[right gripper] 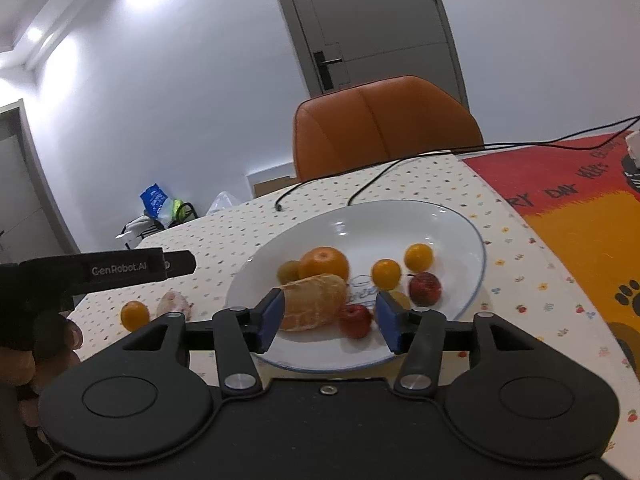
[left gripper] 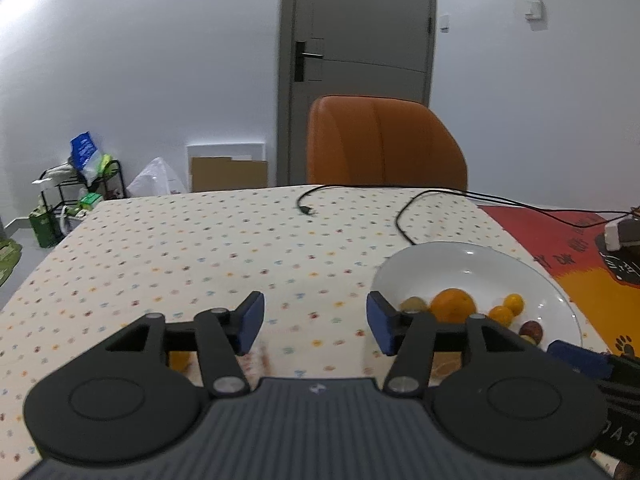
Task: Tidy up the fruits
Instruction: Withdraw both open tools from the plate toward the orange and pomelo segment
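Note:
A white plate holds a whole orange, a peeled orange, a green fruit, two small yellow-orange fruits and two small red fruits. My right gripper hangs open over the plate's near rim, with the peeled orange just past its left pad. Another small orange fruit and a pink fruit lie on the dotted cloth left of the plate. My left gripper is open above the cloth, left of the plate, holding nothing.
An orange chair stands at the table's far edge. Black cables run across the cloth behind the plate. A red and orange mat covers the table's right side. A hand holds the left gripper's black body.

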